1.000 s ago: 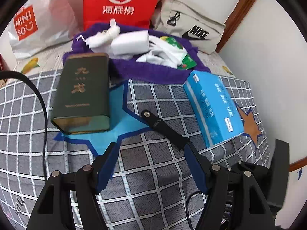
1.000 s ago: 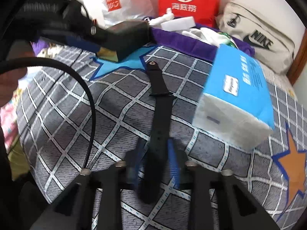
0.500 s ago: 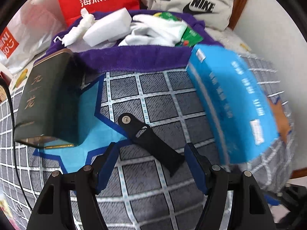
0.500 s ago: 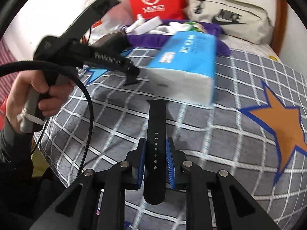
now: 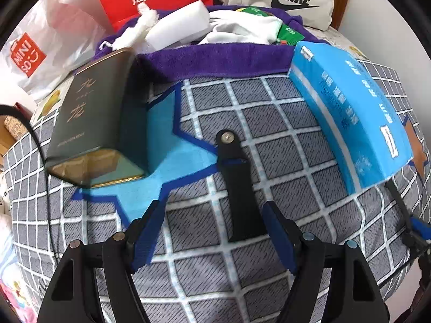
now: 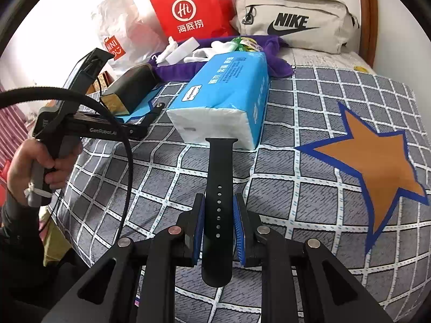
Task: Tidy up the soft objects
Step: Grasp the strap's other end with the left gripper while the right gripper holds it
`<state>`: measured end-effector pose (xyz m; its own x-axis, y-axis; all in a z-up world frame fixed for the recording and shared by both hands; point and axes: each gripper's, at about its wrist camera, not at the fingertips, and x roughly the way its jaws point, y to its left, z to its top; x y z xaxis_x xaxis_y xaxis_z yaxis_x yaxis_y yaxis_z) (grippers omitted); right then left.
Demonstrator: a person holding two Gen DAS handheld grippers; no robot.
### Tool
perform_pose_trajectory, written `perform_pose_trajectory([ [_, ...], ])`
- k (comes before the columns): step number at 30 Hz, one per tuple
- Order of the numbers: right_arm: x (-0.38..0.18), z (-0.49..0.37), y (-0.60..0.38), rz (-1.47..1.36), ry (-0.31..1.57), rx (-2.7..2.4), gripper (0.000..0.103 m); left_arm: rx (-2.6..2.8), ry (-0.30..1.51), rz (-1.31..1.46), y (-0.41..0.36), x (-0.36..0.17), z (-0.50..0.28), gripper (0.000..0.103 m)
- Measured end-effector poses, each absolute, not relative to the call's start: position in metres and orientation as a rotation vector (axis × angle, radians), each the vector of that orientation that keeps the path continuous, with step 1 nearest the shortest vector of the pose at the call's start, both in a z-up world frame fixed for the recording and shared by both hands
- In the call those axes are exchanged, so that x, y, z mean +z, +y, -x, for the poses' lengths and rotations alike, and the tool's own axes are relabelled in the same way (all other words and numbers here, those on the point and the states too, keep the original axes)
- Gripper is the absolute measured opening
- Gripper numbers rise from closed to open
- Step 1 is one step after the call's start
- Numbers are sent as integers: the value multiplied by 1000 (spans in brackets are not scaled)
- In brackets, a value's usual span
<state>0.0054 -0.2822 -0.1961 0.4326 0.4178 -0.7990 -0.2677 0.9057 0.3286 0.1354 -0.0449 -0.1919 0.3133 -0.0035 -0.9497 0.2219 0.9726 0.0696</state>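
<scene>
A short black watch strap [image 5: 238, 188] with a round stud lies on the grey checked bedspread [image 5: 282, 161]. Its near end sits between the fingers of my left gripper [image 5: 211, 215], which points steeply down; the jaws are opening and the pads are not touching it. My right gripper [image 6: 218, 200] is shut on a second black strap [image 6: 219, 161], the one with holes, which sticks out forward above the bed. In the right wrist view a hand holds the left gripper [image 6: 140, 132] over the studded strap [image 6: 155, 110].
A blue tissue pack [image 5: 350, 113] [image 6: 229, 94] lies right of the strap and a dark green tin [image 5: 89, 118] left of it. Behind them a purple towel [image 5: 215, 62] holds white soft items. A red bag [image 6: 191, 8], a Nike pouch [image 6: 293, 21] and a white plastic bag [image 5: 40, 53] line the wall.
My left gripper has sunk and tilted down over the studded strap, which now lies between its fingers. My right gripper has swung sideways with the holed strap still in it.
</scene>
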Motion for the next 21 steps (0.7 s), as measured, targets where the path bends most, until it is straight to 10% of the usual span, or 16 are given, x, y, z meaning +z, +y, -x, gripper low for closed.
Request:
perform_pose_trajectory([
  [6,-196,-5,-283,-174,1041,431,21,-219,1202,-167,-57,-193,-144,20],
  [21,-214,-22,-267,-161,1090,420,21,-278,1180,-187,-59,-193,-127,22],
])
